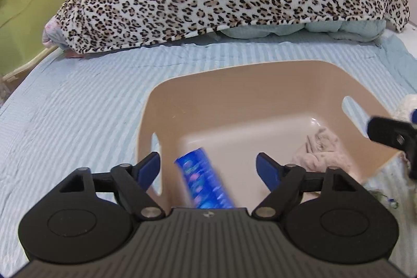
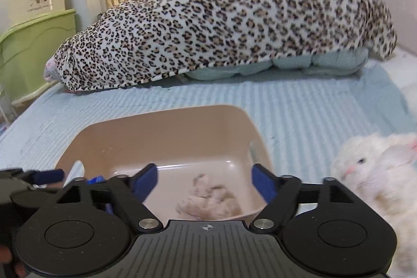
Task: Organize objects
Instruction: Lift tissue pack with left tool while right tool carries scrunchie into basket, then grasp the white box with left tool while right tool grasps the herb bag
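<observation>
Both the left gripper (image 1: 208, 166) and the right gripper (image 2: 204, 177) gape wide and hold nothing. The blue tube (image 1: 206, 181), blurred, is inside the beige bin (image 1: 198, 100). At 3 o'clock, the white plush rabbit (image 2: 375, 173) could be nudged away by a careless reach.

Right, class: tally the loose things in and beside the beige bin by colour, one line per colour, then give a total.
Blue: 1, the blue tube, blurred, between the open left claw fingers, over the bin.
Pinkish-beige: 1, the crumpled cloth on the bin's floor.
White: 1, the plush rabbit on the bed beside the bin.
Total: 3
</observation>
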Demonstrator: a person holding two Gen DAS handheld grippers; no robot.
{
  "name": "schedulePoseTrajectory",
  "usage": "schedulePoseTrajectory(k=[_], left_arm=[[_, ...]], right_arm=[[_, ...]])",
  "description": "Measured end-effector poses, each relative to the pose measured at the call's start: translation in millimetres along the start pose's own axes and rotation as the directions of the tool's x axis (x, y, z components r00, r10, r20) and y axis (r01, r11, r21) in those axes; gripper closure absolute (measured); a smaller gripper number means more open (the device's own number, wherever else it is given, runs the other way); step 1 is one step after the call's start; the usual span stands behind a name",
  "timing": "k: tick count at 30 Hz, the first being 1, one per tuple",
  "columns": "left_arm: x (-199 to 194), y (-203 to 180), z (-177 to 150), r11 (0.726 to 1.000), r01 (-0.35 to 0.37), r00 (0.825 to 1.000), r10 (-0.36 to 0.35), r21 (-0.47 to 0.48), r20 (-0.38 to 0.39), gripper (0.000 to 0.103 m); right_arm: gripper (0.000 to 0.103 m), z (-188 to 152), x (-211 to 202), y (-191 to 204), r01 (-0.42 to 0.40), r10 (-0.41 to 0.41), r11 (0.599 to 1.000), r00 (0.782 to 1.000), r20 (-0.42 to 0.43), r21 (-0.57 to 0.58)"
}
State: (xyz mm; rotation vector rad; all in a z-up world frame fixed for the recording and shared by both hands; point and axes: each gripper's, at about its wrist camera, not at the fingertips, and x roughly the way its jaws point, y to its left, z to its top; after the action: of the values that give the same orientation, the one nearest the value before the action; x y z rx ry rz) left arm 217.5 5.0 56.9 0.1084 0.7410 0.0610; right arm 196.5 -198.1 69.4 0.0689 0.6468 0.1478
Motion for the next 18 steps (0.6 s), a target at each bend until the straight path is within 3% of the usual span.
schedulePoseTrajectory(k=[2, 12, 18], left_arm=[[-12.1, 2.4, -5.0, 1.0, 0.005, 1.0, -0.005, -0.007, 0.001, 0.013], [-50.4, 1.3, -40.9, 0.998, 0.054, 0.996, -0.055, -0.014, -0.076, 0.013], [-53.3, -9.8, -66.0, 0.997, 0.075, 0.984, -0.074, 0.002, -0.161, 0.013]], right_arm=[[0.0, 0.4, -12.2, -4.0, 0.01, -0.01, 0.999, 1.0, -0.008, -0.039], [0.0, -27.6, -51.5, -15.4, 0.04, -0.064, 0.97, 0.994, -0.091, -0.239], [0.0, -47.1, -49.8, -19.0, 0.003, -0.047, 0.957, 0.988, -0.146, -0.289]])
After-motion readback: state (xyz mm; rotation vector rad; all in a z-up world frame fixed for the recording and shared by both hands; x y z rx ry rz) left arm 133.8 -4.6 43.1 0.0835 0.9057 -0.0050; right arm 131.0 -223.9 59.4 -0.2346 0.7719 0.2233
